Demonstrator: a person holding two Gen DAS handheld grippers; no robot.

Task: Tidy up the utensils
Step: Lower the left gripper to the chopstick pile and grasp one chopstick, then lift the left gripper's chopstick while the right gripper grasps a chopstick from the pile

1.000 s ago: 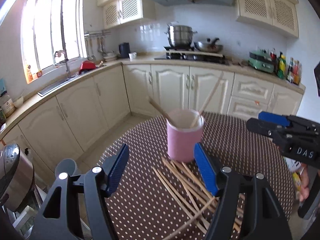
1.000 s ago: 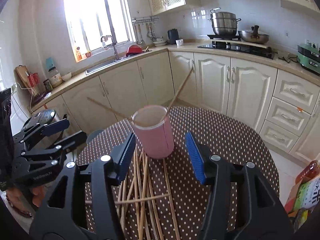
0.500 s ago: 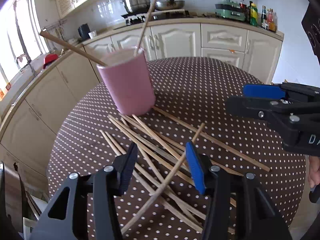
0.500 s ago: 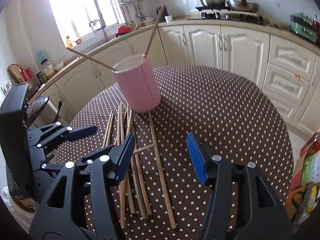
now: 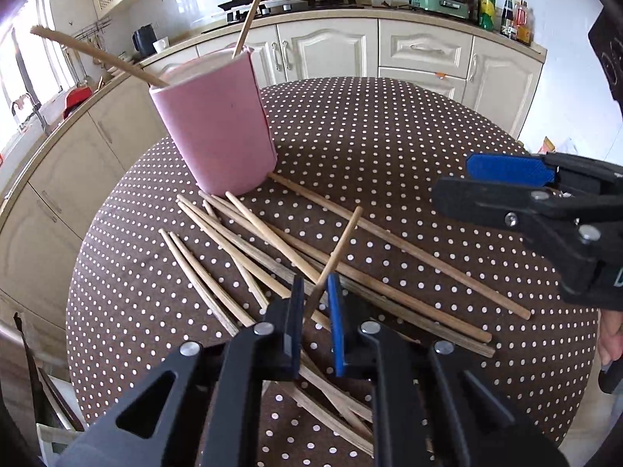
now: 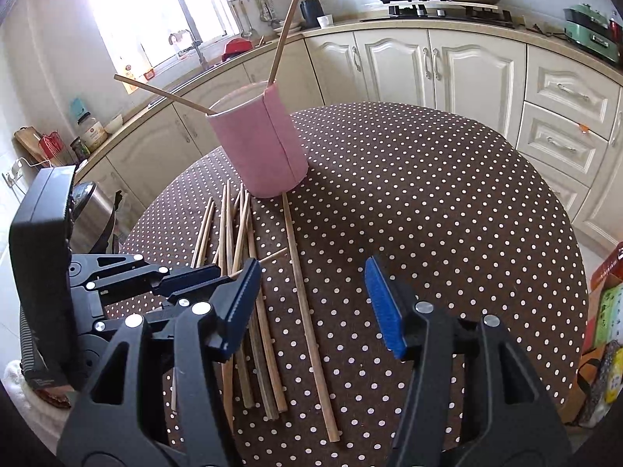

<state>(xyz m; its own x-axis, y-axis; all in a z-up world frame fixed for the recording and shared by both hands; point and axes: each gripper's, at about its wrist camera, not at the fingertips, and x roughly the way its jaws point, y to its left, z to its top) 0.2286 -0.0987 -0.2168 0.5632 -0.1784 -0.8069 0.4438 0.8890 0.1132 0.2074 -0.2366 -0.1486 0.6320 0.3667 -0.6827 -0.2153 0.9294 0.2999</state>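
1. Your L gripper (image 5: 314, 295) sits low over the chopstick pile (image 5: 272, 241) on the dotted table (image 5: 389, 148); fingers nearly together, pinching one chopstick (image 5: 338, 244) that slants up and away from the tips.
2. Your R gripper (image 6: 311, 295): fingers wide apart, nothing between them. It hovers above the table, just right of the pile; a long chopstick (image 6: 307, 303) runs under the gap.
3. Pink cup (image 5: 218, 132) stands upright beyond the pile, near ends of the sticks reaching its base. 2 chopsticks (image 6: 282, 35) already lean in it, splayed L and R.
4. Rest of the sticks lie loose, roughly parallel, some crossing, btwn cup and grippers.
5. Writing: none legible on cup or grippers; bottle labels on the counter (image 5: 447, 11) too small to read.
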